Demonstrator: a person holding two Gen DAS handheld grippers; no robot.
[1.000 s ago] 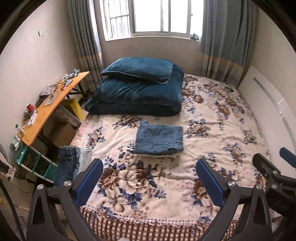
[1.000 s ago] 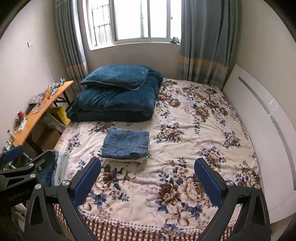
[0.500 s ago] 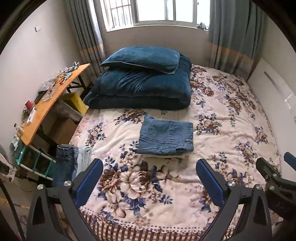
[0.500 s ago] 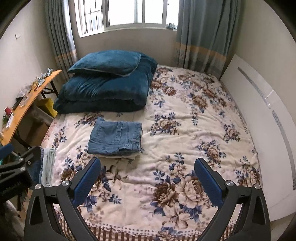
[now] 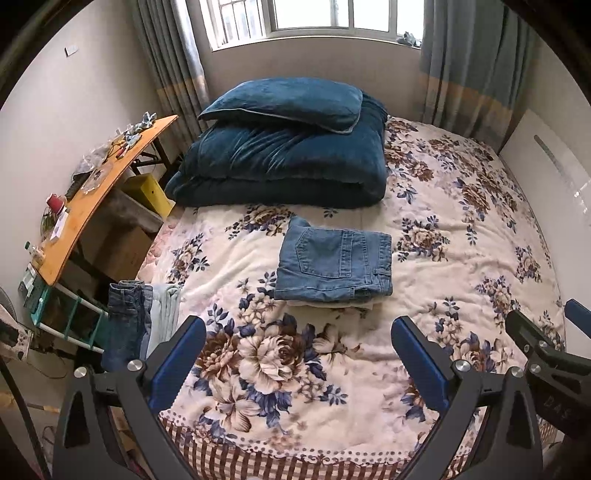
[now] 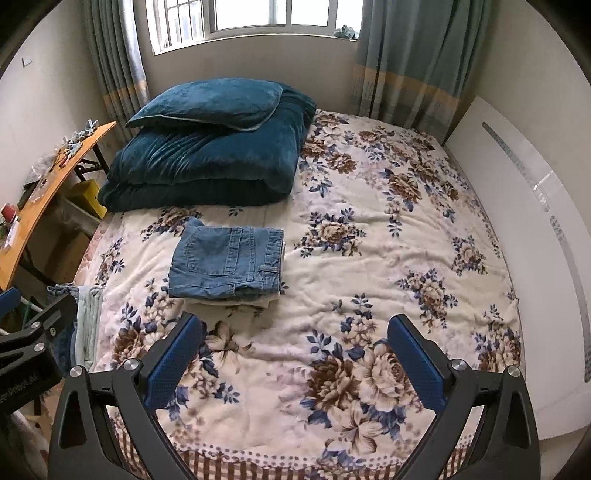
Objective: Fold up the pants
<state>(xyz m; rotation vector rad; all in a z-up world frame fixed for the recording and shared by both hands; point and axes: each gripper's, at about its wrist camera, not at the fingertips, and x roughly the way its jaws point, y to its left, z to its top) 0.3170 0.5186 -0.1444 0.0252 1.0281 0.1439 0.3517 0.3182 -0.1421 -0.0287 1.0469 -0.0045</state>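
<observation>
Left gripper [image 5: 297, 350]: fingers spread wide, holding nothing, above the near end of the bed.
Right gripper [image 6: 295, 349]: fingers spread wide, empty, beside the left one.
Pants [image 5: 334, 269]: blue denim, folded into a neat rectangle, back pocket up, lying on a pale folded garment [image 5: 332, 305] on the bed, left of centre.
Bed [image 5: 461, 258]: floral blanket.
Quilt [image 5: 284, 162]: dark blue, folded at the far left, pillow [image 5: 288, 101] on top.
More jeans [image 5: 127, 317]: hanging off the bed's near left edge.
Bench [image 5: 92, 199]: orange, cluttered, left of the bed.

Daylit window [image 5: 314, 16], grey curtains [image 5: 469, 66], perhaps cluttered wooden desk [image 5: 92, 192] at left.
</observation>
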